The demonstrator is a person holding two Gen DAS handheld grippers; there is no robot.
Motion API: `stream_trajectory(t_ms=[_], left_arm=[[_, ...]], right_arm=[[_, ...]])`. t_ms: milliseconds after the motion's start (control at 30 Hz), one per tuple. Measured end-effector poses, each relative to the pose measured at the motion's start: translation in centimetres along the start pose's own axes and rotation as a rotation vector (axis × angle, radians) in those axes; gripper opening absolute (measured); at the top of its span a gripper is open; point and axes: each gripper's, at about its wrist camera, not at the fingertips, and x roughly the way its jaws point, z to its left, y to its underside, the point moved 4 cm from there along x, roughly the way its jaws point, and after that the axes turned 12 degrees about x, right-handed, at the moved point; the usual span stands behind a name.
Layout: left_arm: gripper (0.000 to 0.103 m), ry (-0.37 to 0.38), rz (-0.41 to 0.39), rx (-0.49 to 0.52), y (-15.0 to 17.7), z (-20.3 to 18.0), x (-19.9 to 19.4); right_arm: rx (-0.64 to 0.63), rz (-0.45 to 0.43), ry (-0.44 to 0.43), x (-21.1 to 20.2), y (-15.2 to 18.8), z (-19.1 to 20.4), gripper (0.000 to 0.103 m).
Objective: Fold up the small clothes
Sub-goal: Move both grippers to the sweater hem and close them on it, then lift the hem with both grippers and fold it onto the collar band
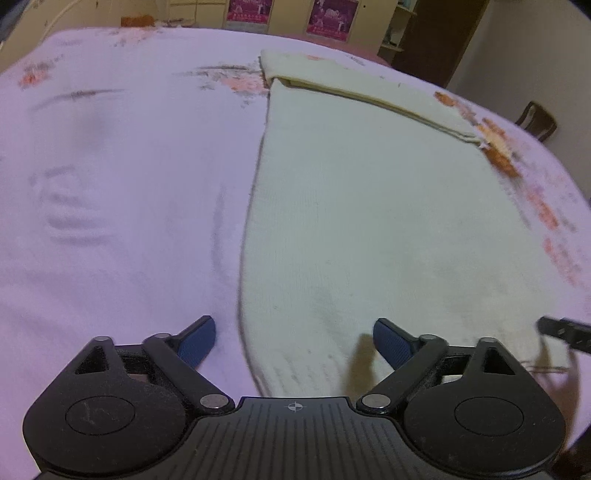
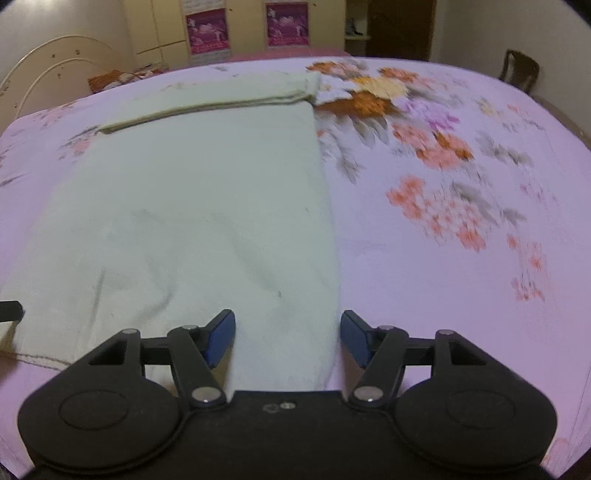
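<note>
Cream garment lies flat on your bed, on a pink floral bedsheet, with its far end turned back over itself into a narrow folded band. In the right wrist view the same garment fills the left half of the frame, its straight right edge running away from you toward the folded band, and faint grey creases mark the near part of the cloth.

Your left hand-held gripper is spread wide, pinching nothing; its left blue pad sits over bare sheet just beside the garment's left edge, and its right pad sits over the cloth near the ribbed near hem. Whether the pads touch the fabric you cannot tell.

Your right hand-held gripper is also spread, pinching nothing, and it straddles the garment's near right edge: 1 pad over the cloth, the other pad over the bedsheet.

Behind the bed stand cream cupboards carrying 2 magenta posters, and a dark chair stands at the far right.
</note>
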Motion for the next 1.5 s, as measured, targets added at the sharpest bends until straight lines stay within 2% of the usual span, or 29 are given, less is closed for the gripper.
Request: stream_trajectory(t_ms=[33,100,133,200,233,300,367,400,467,667,1000,1167,1500], left_arm=[[0.076,0.009,-0.005,-0.006,0.0,0.0,-0.1],[0.057,0.037,-0.007,-0.03,-0.2,0.1,0.0],[0.054,0.041,-0.007,-0.042,-0.2,0.2,0.1],[0.047,0.047,-0.008,-0.063,-0.4,0.4,0.3],[0.044,0.051,-0.006,-0.065,-0.4,0.4,0.3],[0.026,0.067,0.001,-0.064,-0.5,0.3,0.3],[0.012,0.096,0.019,-0.067,-0.8,0.4,0.5],[0.009,0.112,0.023,-0.079,-1.0,0.5,0.6],[0.009,0.131,0.017,-0.084,-1.5,0.6,0.6],[0.009,0.167,-0.094,-0.053,-4.9,0.0,-0.3],[0.009,0.164,-0.223,-0.076,-13.3,0.3,1.1],[0.008,0.161,-0.251,-0.142,-17.8,1.2,4.0],[0.008,0.118,-0.301,-0.178,-26.0,2.1,10.5]], right_arm=[[0.011,0.004,0.0,0.0,0.1,-0.2,0.062],[0.027,0.016,-0.003,0.1,0.4,-0.5,0.062],[0.035,0.022,-0.008,0.1,0.5,-0.4,0.062],[0.04,0.036,-0.024,0.1,0.5,-0.2,0.054],[0.042,0.042,-0.031,0.1,0.5,0.0,0.048],[0.051,0.057,-0.057,0.1,0.5,0.2,0.038],[0.059,0.066,-0.07,0.1,0.5,0.2,0.018],[0.068,0.078,-0.089,0.1,0.5,0.2,0.012],[0.089,0.097,-0.132,-0.1,0.2,0.4,0.009],[0.108,0.044,-0.244,-1.7,-2.0,1.4,0.008],[0.114,-0.081,-0.331,-1.4,-9.2,3.1,0.008],[0.108,-0.121,-0.361,0.9,-13.9,4.3,0.008],[0.135,-0.137,-0.391,8.7,-22.0,6.3,0.008]])
